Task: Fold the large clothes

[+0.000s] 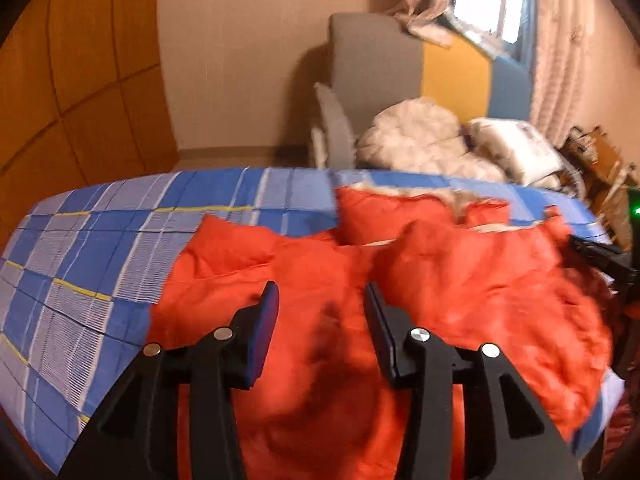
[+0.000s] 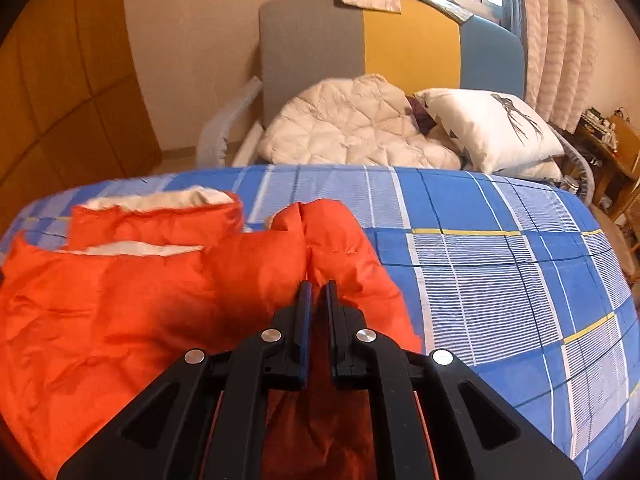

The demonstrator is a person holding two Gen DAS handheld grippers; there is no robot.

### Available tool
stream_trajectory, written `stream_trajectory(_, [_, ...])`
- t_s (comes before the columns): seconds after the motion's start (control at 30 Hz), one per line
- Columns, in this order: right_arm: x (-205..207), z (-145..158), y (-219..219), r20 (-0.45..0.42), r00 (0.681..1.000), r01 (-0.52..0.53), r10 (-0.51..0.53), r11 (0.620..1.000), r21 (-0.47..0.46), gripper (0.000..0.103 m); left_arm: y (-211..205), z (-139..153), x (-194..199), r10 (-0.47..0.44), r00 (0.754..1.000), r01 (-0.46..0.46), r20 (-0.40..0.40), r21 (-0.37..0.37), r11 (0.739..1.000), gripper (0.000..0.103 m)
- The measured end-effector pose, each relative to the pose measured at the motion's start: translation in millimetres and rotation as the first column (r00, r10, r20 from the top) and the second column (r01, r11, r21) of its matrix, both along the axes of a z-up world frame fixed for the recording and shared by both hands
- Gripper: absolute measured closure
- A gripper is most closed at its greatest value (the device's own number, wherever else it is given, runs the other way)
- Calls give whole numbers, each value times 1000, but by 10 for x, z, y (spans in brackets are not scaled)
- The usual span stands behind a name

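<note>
An orange padded jacket (image 1: 360, 300) lies spread over a bed covered with a blue checked sheet (image 1: 100, 260). In the left wrist view it fills the centre and lower right of the frame, its surface rumpled and somewhat blurred, with pale lining showing at its far edge in the upper middle. The left gripper (image 1: 320, 304) sits at the bottom centre with its two fingers set wide apart; orange fabric shows between them, and nothing is clamped. At the right edge of this frame a dark part of the other tool (image 1: 600, 256) shows over the jacket's side.

In the right wrist view the jacket (image 2: 120, 300) takes up the left and lower centre, with white lining visible along two folded edges in the upper left part of the garment. The right gripper (image 2: 316, 292) stands at the bottom centre, its fingers drawn close with only a thin gap; darker orange cloth shows beneath and behind the tool, but whether any of it is pinched between the fingers cannot be told. The bare sheet (image 2: 500, 280) spreads across the right half of that frame.

Beyond the bed, in the upper middle of the frame, a headboard (image 2: 400, 48) in grey, yellow and blue panels stands behind a cream quilted blanket (image 2: 352, 128) and a white pillow (image 2: 492, 128). Curtains (image 2: 560, 32) hang in the upper right, and wooden panelling (image 2: 60, 100) covers the left side
</note>
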State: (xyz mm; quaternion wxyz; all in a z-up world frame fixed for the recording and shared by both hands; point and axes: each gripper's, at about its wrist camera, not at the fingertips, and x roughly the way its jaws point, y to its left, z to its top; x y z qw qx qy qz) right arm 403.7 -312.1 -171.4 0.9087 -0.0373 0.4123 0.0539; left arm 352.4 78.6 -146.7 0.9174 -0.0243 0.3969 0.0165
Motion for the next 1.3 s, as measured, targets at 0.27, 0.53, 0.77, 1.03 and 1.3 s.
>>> stream_trajectory(0.27, [325,-331,-116,-43,994,94,-99,990,-103,98,358,-509,329,163,982,-159,-100,47,986,75])
stream_trajectory(0.53, [367,-469,-296,-63,986,153,-155,987,-41,98,456,-647,272,135,988,-133,-81,26,991,75])
stream_trajectory(0.77, [128,-233,-143,9,993,117,-117,984,-136,98,331,-255,-169,139,990,-139,-7,-124,983,49])
stream_trajectory(1.03, [-354,94,39,13,1000,25,-25,1000,-4,98,-488,25,-506,-56,996,65,73,-126,990,36])
stream_trajectory(1.3, [-376,-90,328,-13,1000,-27,27,1000,-16,98,-869,-280,-161,-57,998,57,-2,-34,998,32])
